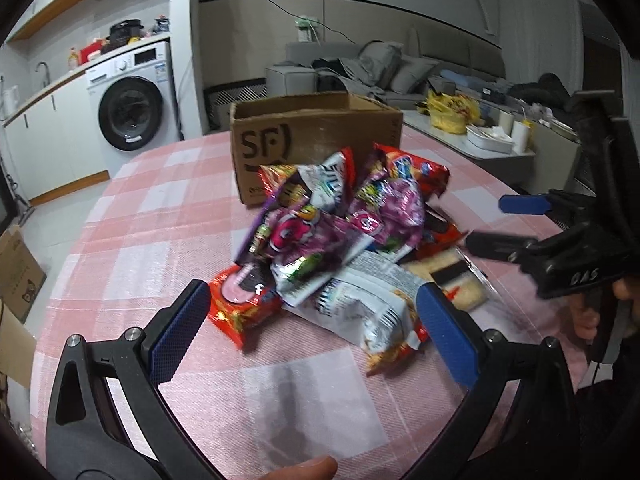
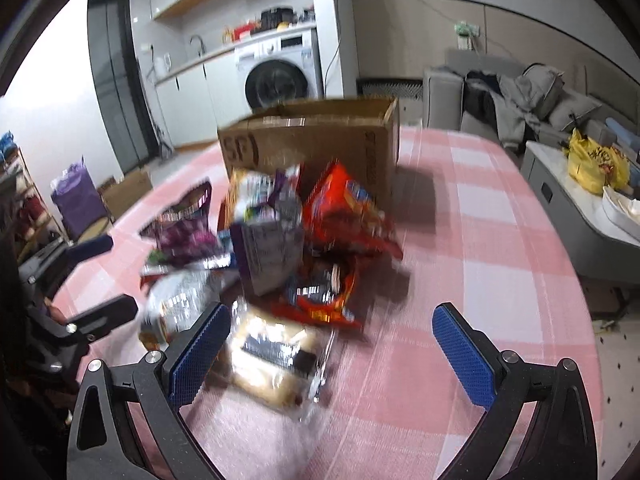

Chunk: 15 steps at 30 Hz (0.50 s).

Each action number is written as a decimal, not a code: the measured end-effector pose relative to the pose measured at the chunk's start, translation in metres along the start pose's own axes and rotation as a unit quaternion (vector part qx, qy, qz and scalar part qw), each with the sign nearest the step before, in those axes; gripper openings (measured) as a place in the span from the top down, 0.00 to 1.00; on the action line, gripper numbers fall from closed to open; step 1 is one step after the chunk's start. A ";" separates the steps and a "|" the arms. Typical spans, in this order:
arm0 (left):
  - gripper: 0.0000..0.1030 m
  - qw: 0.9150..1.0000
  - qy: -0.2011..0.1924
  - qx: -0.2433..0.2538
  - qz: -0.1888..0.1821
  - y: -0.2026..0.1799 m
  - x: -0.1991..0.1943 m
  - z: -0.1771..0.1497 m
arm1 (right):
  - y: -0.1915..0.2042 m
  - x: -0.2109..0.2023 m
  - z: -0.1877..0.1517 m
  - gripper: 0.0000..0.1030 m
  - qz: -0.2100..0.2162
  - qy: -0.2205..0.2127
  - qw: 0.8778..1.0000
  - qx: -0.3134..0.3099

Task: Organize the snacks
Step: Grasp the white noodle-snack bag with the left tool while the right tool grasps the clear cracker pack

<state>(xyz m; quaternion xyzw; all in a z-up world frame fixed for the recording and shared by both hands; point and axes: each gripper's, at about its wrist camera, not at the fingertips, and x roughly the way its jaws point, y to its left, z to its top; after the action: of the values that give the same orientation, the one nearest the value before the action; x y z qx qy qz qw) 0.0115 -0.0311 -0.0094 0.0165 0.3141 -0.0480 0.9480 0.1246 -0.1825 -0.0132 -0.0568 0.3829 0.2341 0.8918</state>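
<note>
Snack packets (image 1: 340,240) are heaped on the surface (image 1: 140,208) before a cardboard box (image 1: 312,136); left gripper (image 1: 312,320) and right gripper (image 2: 332,340) are held spread, apparently empty.

A heap of snack packets (image 1: 344,240) lies on the bench before me: purple, red and silver bags crumpled over one another. A clear-wrapped pale pastry (image 2: 276,352) lies nearest. Behind them stands an open cardboard box (image 1: 316,136), upright.
</note>
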 end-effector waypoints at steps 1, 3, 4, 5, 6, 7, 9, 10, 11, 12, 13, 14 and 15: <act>0.01 1.000 0.006 -0.001 -0.001 0.000 0.002 0.000 | 0.003 0.003 -0.002 0.00 -0.003 0.005 1.000 -0.006; 0.01 1.000 0.018 -0.007 -0.005 0.000 0.007 -0.001 | 0.008 0.010 -0.005 0.00 -0.014 0.020 1.000 -0.016; 0.01 1.000 0.024 -0.014 -0.014 0.001 0.009 -0.001 | 0.011 0.015 -0.006 0.00 -0.016 0.030 0.999 -0.019; 0.01 0.999 0.025 -0.019 -0.017 0.002 0.010 -0.001 | 0.013 0.018 -0.006 0.00 -0.014 0.035 0.999 -0.021; 0.01 0.999 0.027 -0.023 -0.018 0.003 0.012 0.000 | 0.016 0.021 -0.006 0.00 -0.011 0.042 0.999 -0.023; 0.01 0.999 0.028 -0.026 -0.019 0.004 0.012 0.000 | 0.019 0.023 -0.006 0.00 -0.009 0.045 0.999 -0.026; 0.01 0.999 0.027 -0.031 -0.017 0.006 0.014 0.000 | 0.026 0.029 -0.007 0.00 -0.007 0.057 0.998 -0.037; 0.01 0.999 0.029 -0.035 -0.016 0.008 0.014 0.000 | 0.029 0.032 -0.006 0.00 -0.007 0.061 0.997 -0.041; 0.01 0.999 0.031 -0.037 -0.016 0.009 0.015 0.000 | 0.032 0.034 -0.006 0.00 -0.003 0.064 0.997 -0.043; 0.01 0.999 0.033 -0.039 -0.016 0.011 0.017 0.000 | 0.037 0.035 -0.005 0.00 0.000 0.067 0.997 -0.045; 0.01 0.998 0.036 -0.041 -0.015 0.012 0.018 0.000 | 0.040 0.037 -0.005 0.00 0.001 0.070 0.996 -0.048; 0.01 0.998 0.038 -0.042 -0.013 0.012 0.020 0.000 | 0.042 0.039 -0.004 0.00 -0.002 0.072 0.996 -0.051; 0.01 0.998 0.039 -0.043 -0.012 0.014 0.021 0.000 | 0.045 0.041 -0.004 0.00 -0.007 0.074 0.996 -0.054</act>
<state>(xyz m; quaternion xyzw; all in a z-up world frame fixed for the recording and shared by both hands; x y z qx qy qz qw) 0.0293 -0.0193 -0.0221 -0.0259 0.3526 -0.0452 0.9343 0.1260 -0.1287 -0.0414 -0.1244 0.4346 0.2434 0.8581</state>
